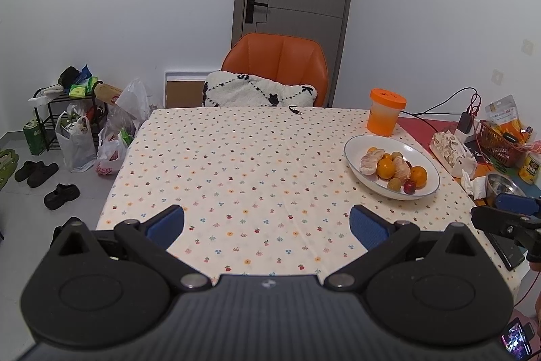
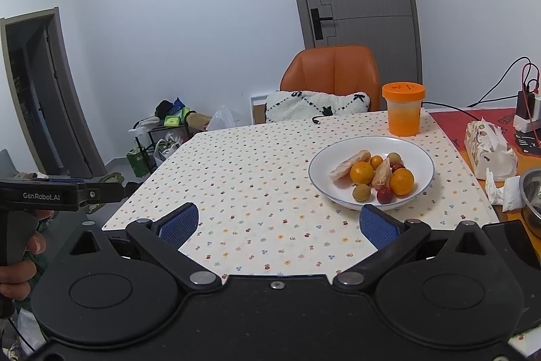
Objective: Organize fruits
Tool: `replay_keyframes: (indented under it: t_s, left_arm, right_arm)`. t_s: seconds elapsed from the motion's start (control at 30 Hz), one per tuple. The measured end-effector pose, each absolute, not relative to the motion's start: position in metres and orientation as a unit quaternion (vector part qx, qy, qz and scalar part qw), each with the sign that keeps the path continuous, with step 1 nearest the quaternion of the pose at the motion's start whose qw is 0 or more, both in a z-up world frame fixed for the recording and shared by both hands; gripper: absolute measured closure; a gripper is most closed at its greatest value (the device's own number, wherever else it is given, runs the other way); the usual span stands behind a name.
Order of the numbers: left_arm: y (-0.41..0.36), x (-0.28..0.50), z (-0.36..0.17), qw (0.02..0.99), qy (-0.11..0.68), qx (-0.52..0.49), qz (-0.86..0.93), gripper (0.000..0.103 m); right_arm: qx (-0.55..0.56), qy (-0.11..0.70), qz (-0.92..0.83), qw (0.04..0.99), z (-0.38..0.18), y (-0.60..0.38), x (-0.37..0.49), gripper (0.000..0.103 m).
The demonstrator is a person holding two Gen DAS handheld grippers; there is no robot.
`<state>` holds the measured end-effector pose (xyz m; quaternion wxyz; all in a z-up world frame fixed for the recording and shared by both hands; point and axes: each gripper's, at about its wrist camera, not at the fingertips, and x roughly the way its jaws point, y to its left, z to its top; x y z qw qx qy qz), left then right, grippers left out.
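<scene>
A white bowl (image 1: pixel 419 154) (image 2: pixel 419 154) sits on the right part of the patterned tablecloth (image 1: pixel 236 164) (image 2: pixel 257 171). It holds oranges (image 1: pixel 385 168) (image 2: pixel 401 181), peeled citrus pieces (image 1: pixel 370 160) (image 2: pixel 350 168), small yellow-green fruits (image 2: pixel 361 192) and a red fruit (image 1: pixel 409 187) (image 2: pixel 384 195). My left gripper (image 1: pixel 267 225) is open over the near table edge, left of the bowl, with nothing between its blue pads. My right gripper (image 2: pixel 279 224) is open too, its right pad just in front of the bowl's near rim.
An orange-lidded jar (image 1: pixel 385 115) (image 2: pixel 403 109) stands behind the bowl. A tissue pack (image 1: pixel 451 151) (image 2: pixel 488 151), a metal bowl (image 1: pixel 503 186), a brown basket (image 1: pixel 500 141) and cables lie at the right. An orange chair (image 1: pixel 280 63) with a cushion faces the far edge.
</scene>
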<state>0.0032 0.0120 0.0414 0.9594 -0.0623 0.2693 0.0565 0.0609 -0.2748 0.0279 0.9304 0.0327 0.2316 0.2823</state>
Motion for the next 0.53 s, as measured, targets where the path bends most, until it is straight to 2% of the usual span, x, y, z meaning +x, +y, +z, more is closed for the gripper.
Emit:
replay_keyframes:
  t_s: [0.53]
  left_arm:
    - [0.0067,0.0018,0.0436,0.961,0.267,-0.055,0.055,0.000]
  right_arm:
    - [0.032,0.227,0.278,0.933,0.0308,-0.2770,0.0600,0.000]
